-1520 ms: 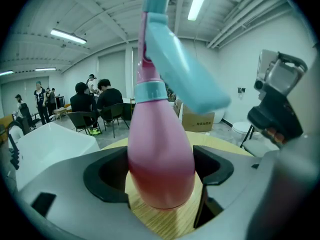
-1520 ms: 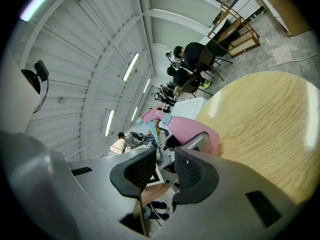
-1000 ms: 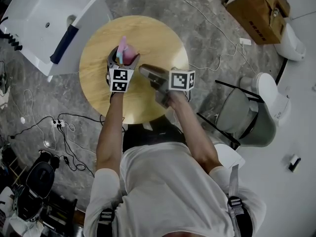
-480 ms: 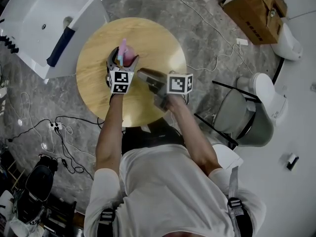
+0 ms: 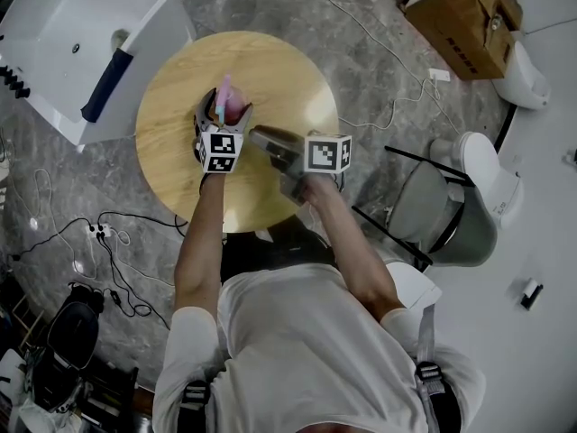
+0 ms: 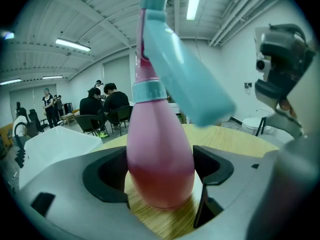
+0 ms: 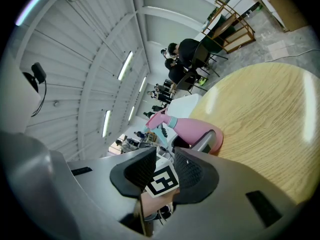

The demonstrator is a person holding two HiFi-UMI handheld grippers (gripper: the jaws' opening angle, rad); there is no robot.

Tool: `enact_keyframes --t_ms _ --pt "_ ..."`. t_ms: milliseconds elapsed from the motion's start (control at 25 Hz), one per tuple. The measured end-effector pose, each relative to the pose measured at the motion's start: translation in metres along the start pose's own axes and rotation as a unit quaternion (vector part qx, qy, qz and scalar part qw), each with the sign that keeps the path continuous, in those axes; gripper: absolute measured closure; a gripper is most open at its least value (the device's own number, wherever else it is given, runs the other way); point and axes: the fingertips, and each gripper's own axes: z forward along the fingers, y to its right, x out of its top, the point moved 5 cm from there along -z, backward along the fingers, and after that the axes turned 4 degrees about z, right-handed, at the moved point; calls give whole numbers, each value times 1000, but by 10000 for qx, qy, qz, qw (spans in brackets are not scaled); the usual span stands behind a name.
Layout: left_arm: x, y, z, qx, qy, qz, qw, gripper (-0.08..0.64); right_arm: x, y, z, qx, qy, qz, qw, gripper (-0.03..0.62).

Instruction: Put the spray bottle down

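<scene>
Spray bottle [image 6: 159,134] sits on the desk [image 5: 279,70], left tongs [image 6: 160,176] gripping it; open wide, back off level (right tongs [image 7: 165,171] narrow, empty).

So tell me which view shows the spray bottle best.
Left gripper view: the spray bottle fills the frame, pink body and teal head clear. Head view shows only its top; right gripper view shows it small, partly hidden.

a round wooden table [image 5: 279,61] mid-scene; white basin [image 5: 63,25] far left, cardboard box [image 5: 464,16] far right, cables [image 5: 108,242] near left.
</scene>
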Motion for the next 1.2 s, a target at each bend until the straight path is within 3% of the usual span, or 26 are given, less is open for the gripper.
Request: enact_keyframes --t_ms 720,1200 --pt "-7 3 -8 -78 108 -99 9999 164 -3 -2 2 16 -19 3 10000 500" --pt "-18 1 -38 -53 56 -463 9989 160 -3 -3 0 121 12 12 9999 500"
